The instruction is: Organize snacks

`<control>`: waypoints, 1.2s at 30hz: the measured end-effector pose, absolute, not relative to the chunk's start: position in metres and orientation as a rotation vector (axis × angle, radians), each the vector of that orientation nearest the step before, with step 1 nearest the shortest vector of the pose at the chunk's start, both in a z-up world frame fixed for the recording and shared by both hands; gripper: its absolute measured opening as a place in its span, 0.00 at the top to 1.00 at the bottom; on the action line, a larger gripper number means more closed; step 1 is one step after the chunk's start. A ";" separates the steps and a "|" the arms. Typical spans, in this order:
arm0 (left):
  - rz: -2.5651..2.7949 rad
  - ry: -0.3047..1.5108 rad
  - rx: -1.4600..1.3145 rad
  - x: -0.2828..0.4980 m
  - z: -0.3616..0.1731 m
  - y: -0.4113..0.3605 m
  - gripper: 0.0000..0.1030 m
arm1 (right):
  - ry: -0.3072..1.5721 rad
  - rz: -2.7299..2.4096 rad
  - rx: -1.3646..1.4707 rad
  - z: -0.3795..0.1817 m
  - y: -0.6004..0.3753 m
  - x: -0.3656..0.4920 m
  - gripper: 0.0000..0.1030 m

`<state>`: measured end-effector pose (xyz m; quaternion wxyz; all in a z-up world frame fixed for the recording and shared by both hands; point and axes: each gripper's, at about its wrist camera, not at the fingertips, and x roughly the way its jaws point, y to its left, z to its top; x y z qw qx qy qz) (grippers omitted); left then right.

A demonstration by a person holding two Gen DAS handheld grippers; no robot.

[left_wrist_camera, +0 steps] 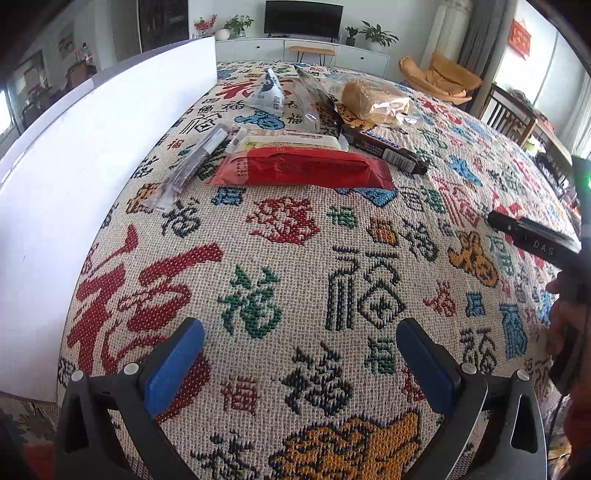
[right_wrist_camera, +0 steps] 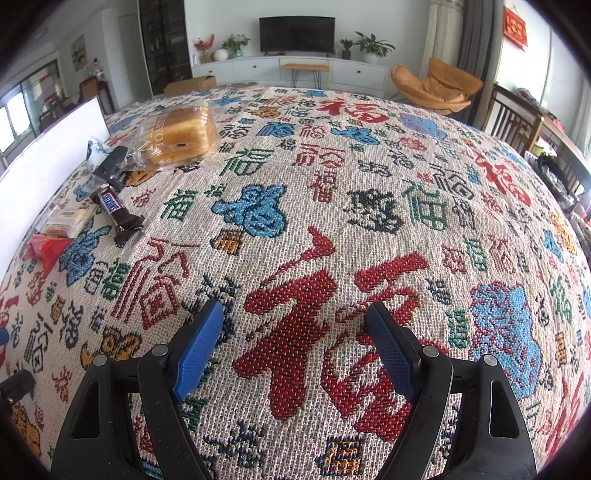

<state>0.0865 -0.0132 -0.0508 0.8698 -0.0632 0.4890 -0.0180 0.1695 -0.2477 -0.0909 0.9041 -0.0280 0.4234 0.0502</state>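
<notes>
I am holding the left gripper [left_wrist_camera: 299, 363] and right gripper [right_wrist_camera: 295, 347] spread wide, grasping nothing, over the patterned tablecloth [right_wrist_camera: 369, 184]. Ahead, the red packet [left_wrist_camera: 303, 170], chocolate bar [right_wrist_camera: 116, 210] and bagged toast [right_wrist_camera: 183, 134] are lying beside the white box [left_wrist_camera: 74, 177].

In the right wrist view the red packet [right_wrist_camera: 46, 248] at middle left is cut by the white board [right_wrist_camera: 44, 147]; print on the pale wrapper [right_wrist_camera: 64, 220] is unreadable.

Patterned tablecloth [right_wrist_camera: 369, 177] covers the table. White board [left_wrist_camera: 74, 155] stands along its left edge. Beyond: television [right_wrist_camera: 297, 34], orange chair [right_wrist_camera: 436, 86], apparently potted plants [right_wrist_camera: 371, 46].
</notes>
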 end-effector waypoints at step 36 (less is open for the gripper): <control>0.018 1.024 -0.170 0.085 -0.053 -0.001 0.00 | 1.117 0.662 -0.443 -0.076 -0.070 0.272 0.79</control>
